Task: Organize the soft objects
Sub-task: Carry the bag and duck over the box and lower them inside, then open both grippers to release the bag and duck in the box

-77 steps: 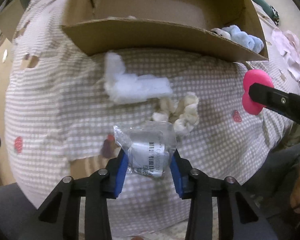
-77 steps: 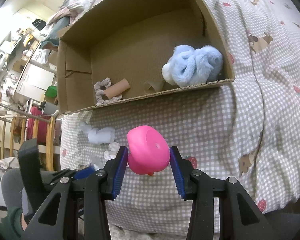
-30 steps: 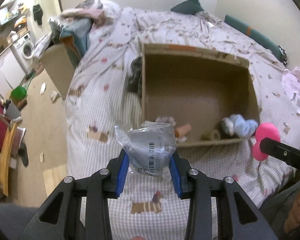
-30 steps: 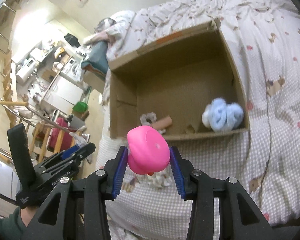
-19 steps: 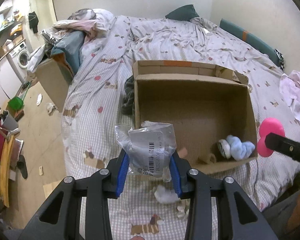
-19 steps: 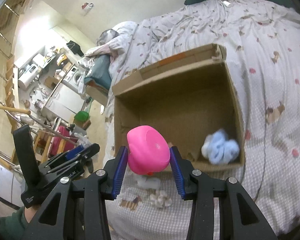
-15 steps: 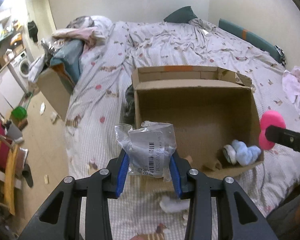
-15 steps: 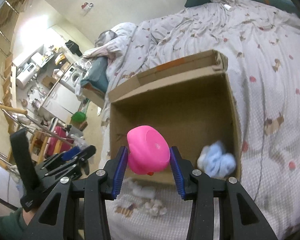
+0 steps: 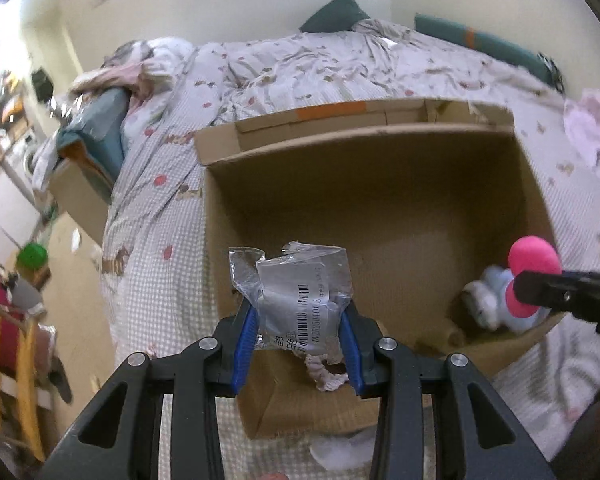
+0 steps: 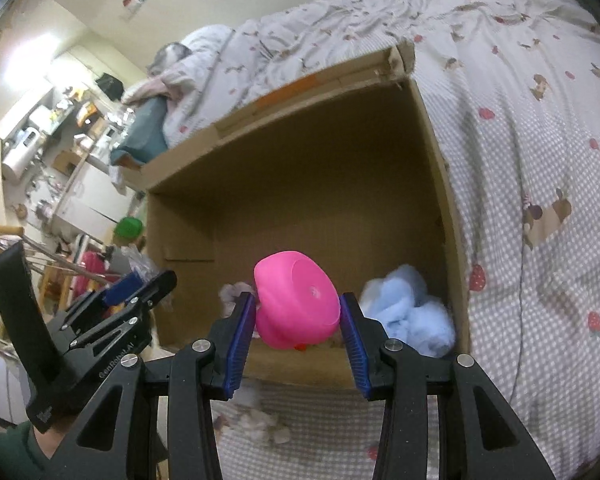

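Observation:
My left gripper (image 9: 298, 332) is shut on a clear plastic packet (image 9: 296, 296) with a barcode label, held over the near left part of an open cardboard box (image 9: 364, 184). My right gripper (image 10: 298, 324) is shut on a pink rubber toy (image 10: 296, 304), held over the box's (image 10: 300, 184) near edge. The pink toy also shows at the right of the left wrist view (image 9: 534, 256). Inside the box lie a light blue plush (image 10: 408, 312) in the near right corner and a whitish scrunchie (image 9: 326, 376) near the front wall.
The box sits on a bed with a checked, patterned cover (image 10: 540, 160). White fluffy pieces (image 10: 260, 420) lie on the cover in front of the box. A pile of clothes and pillows (image 9: 112, 92) lies at the far left. Room floor and furniture (image 9: 12, 280) lie left of the bed.
Both grippers have moved forward and closer to the box, which now fills more of each view. Each still holds its object. The loose white pieces have dropped to the bottom edge.

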Demonstrator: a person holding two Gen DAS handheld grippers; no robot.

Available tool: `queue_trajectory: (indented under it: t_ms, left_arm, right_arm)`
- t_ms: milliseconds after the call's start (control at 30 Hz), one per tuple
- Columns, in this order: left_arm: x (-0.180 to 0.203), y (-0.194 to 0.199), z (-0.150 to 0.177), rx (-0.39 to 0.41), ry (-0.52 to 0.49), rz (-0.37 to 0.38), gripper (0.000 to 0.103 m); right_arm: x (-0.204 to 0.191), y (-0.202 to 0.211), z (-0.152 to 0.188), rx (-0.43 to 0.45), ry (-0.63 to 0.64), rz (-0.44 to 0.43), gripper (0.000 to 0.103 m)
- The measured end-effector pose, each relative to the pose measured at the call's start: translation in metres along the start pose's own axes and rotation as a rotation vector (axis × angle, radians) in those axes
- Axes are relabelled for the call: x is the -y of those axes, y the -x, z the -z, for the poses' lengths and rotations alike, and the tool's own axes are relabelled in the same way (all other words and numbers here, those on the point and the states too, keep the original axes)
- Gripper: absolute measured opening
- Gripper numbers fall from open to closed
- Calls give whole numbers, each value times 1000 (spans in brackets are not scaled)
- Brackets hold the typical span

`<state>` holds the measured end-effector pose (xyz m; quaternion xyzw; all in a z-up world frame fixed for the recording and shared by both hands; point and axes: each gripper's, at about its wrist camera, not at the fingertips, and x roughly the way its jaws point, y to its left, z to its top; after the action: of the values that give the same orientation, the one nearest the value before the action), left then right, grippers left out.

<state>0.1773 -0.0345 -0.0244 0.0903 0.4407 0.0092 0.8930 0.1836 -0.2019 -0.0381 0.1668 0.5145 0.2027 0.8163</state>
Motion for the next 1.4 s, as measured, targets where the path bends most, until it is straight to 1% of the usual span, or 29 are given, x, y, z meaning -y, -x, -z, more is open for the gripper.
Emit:
queue_trajectory:
  t_ms: [67, 233, 333, 567, 800, 1067, 1300, 1400]
  left_arm:
    - [3, -6, 3, 2, -22, -6, 35]
    - [-5, -10, 1, -23, 36, 35, 35]
    - [-6, -11, 1, -30, 40, 47, 35]
    - [-6, -21, 6, -91, 66, 78, 35]
    - [-10, -18, 8, -94, 87, 91, 35]
    - [-11, -19, 8, -93, 95, 96, 35]
    - [-10, -15, 7, -76, 90, 100, 36]
    - [-10, -15, 6, -74, 93, 104, 38]
  right_arm:
    - [0, -8, 1, -17, 4, 22, 45]
    - [-7, -22, 0, -50, 20, 25, 45]
    - [-12, -31, 0, -69, 37, 33, 45]
    - [-12, -49, 4, -124, 28, 55, 45]
    - [-12, -49, 2, -110, 11, 40, 45]
    - [-5, -49, 5, -121, 4, 52, 45]
    - [-2, -51, 4, -122, -3, 59, 45]
    - [-2, -52, 4, -123, -8, 59, 46]
